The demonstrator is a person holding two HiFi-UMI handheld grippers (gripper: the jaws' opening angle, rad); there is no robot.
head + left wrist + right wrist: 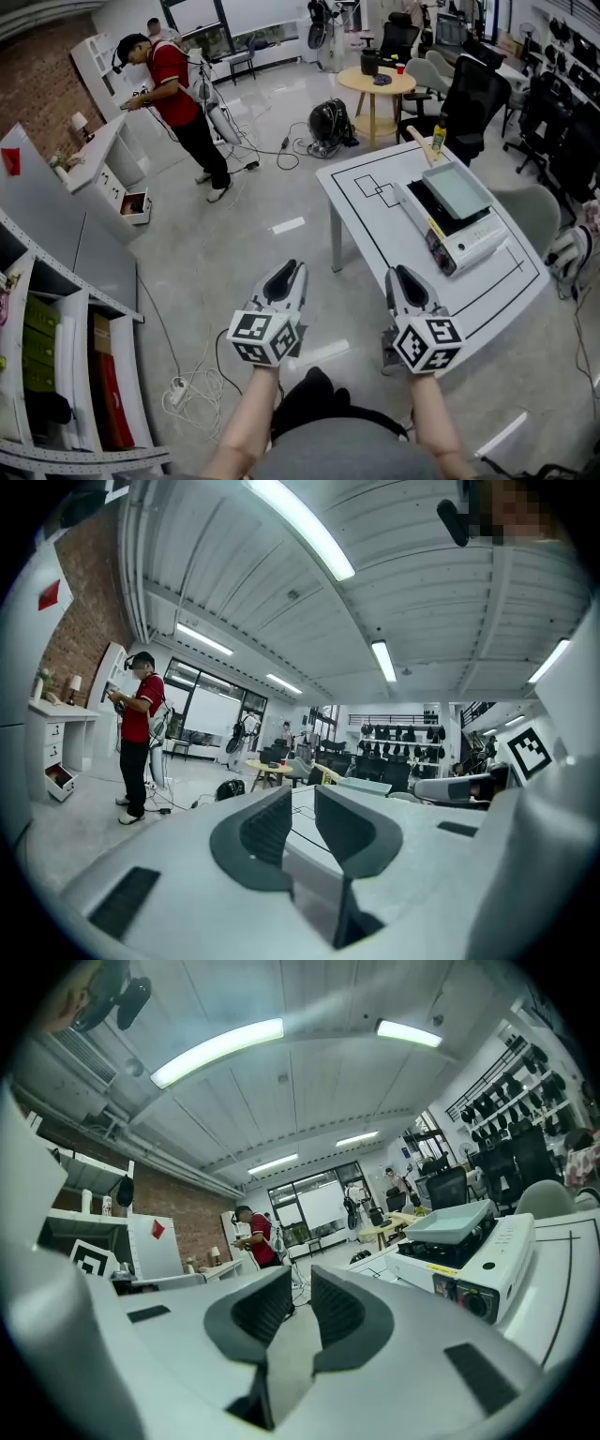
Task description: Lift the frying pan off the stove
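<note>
The person stands back from the white surface (370,234), so both tools are held low and out in front, well apart from anything on it. The left hand-held gripper (292,268) has its jaws only a little way apart, with nothing between them. The right hand-held gripper (401,273) is the same, with a narrow gap and nothing in it. I think they point forward like that to be ready to reach for the pan, which is not yet touched.

The frying pan (457,187) sits flat on top of the stove (464,239), where a pan goes to cook. The stove lies along the right edge of the surface, toward the far corner.

The pan is square with low sides, and it looks smooth and pale grey-green. The stove is a long white box with a black top and a round knob on its front. The surface is smooth and white with thin black lines. The jaw pads are dark grey with little ridges, likely for grip.
</note>
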